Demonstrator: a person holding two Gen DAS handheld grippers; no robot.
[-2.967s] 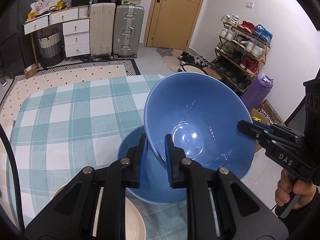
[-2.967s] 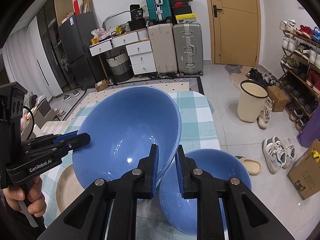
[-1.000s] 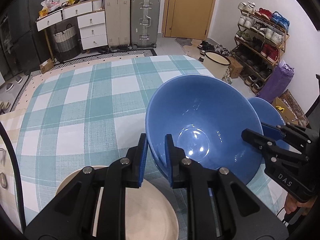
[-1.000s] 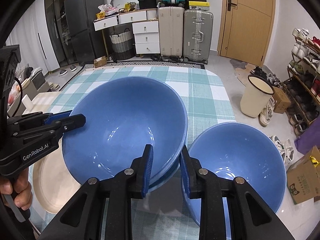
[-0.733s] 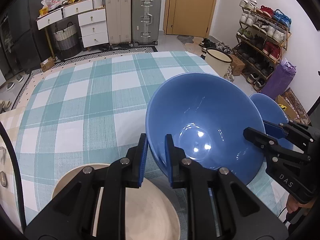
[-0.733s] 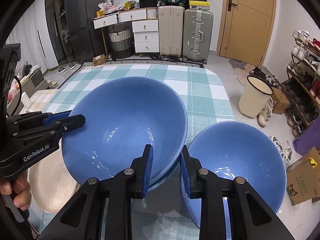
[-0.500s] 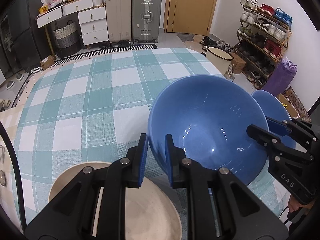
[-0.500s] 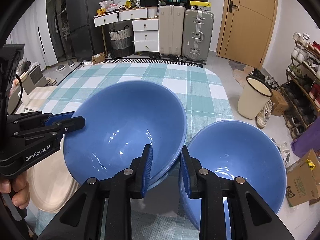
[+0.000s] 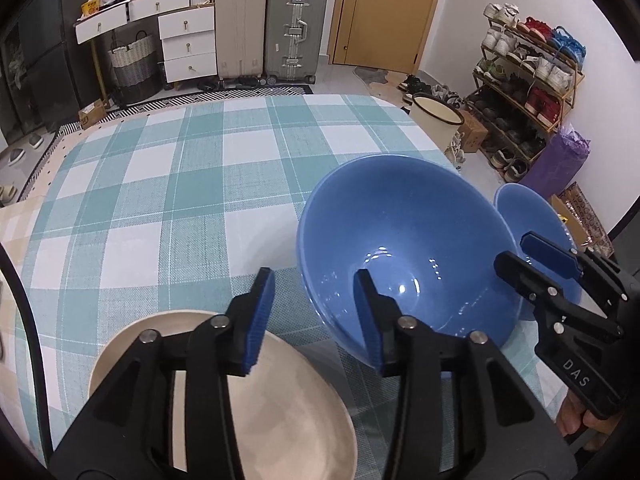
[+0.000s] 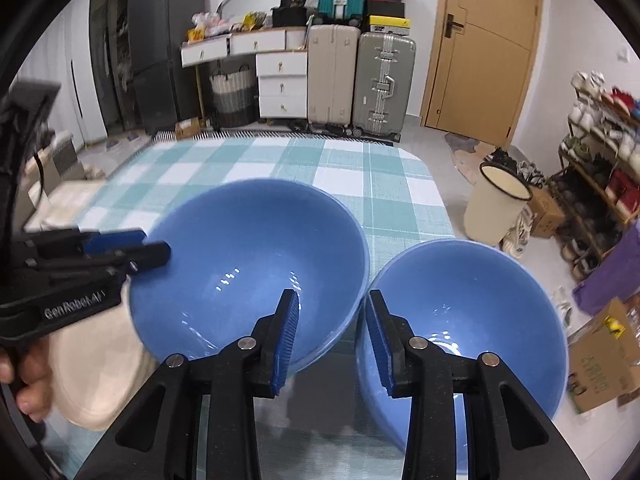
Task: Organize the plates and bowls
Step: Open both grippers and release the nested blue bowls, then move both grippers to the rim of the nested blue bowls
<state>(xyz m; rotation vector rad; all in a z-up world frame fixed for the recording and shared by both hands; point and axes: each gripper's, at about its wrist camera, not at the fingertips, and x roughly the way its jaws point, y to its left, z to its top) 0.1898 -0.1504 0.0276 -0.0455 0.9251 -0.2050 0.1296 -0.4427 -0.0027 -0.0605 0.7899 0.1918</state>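
Left gripper [image 9: 316, 312] marked "GenRobot.AI", right gripper [image 10: 334, 332] "DAS" — jaws just parted, straddling blue bowl [image 9: 404, 248] rim

A table covered by a teal-and-white checked woven cloth [image 9: 192, 184] carries a large glossy blue ceramic bowl [image 9: 404, 248]. Just right of that bowl sits a second, matching blue bowl [image 10: 464, 312]; to its near left lies a round beige plate [image 9: 288, 412].
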